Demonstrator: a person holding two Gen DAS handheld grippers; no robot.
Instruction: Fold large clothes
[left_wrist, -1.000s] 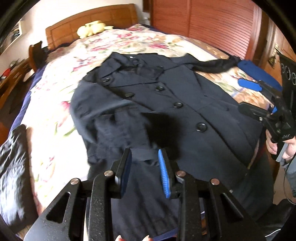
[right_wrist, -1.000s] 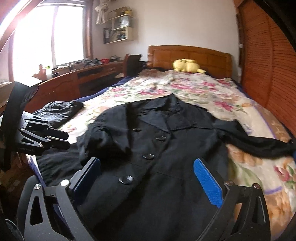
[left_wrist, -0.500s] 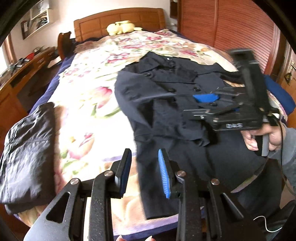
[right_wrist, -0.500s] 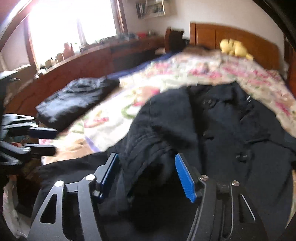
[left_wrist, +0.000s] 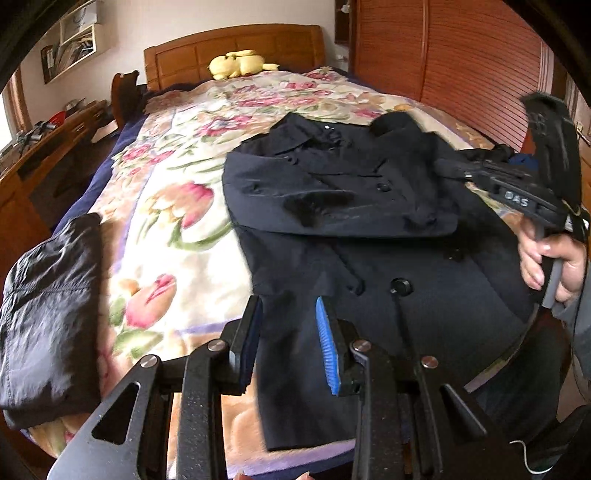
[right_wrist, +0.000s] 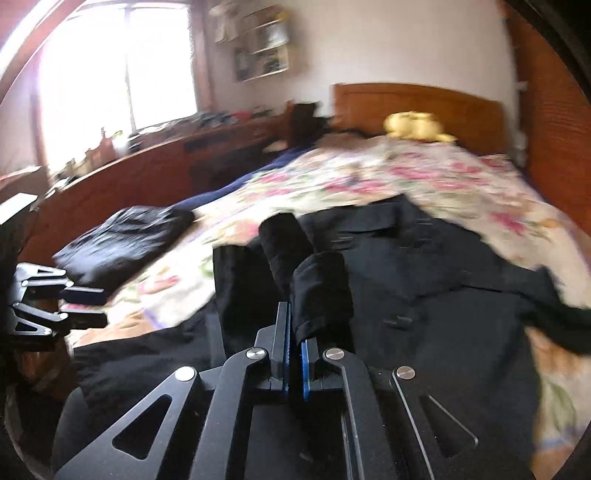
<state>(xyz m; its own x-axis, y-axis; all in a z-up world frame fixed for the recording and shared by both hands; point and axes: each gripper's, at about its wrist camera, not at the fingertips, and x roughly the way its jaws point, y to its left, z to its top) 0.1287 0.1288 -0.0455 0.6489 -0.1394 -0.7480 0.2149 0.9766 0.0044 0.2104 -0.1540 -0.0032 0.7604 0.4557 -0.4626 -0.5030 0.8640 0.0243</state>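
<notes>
A dark navy button coat (left_wrist: 369, 229) lies face up on the floral bedspread (left_wrist: 177, 192), its hem hanging over the near edge. One sleeve is folded across its chest. My left gripper (left_wrist: 288, 347) is open and empty, hovering above the coat's lower left edge. My right gripper (right_wrist: 293, 332) is shut on a fold of the coat's dark sleeve fabric (right_wrist: 317, 288) and holds it above the coat (right_wrist: 443, 295). The right gripper also shows in the left wrist view (left_wrist: 517, 188), over the coat's right side.
A folded black garment (left_wrist: 48, 314) lies at the bed's near left corner. A yellow plush toy (left_wrist: 236, 62) sits by the wooden headboard (left_wrist: 229, 48). A wooden desk (right_wrist: 147, 166) runs along the left, louvred wooden doors (left_wrist: 461, 66) on the right.
My right gripper closed on the coat's sleeve and carried it to the right across the coat. My left gripper pulled back and stayed open.
</notes>
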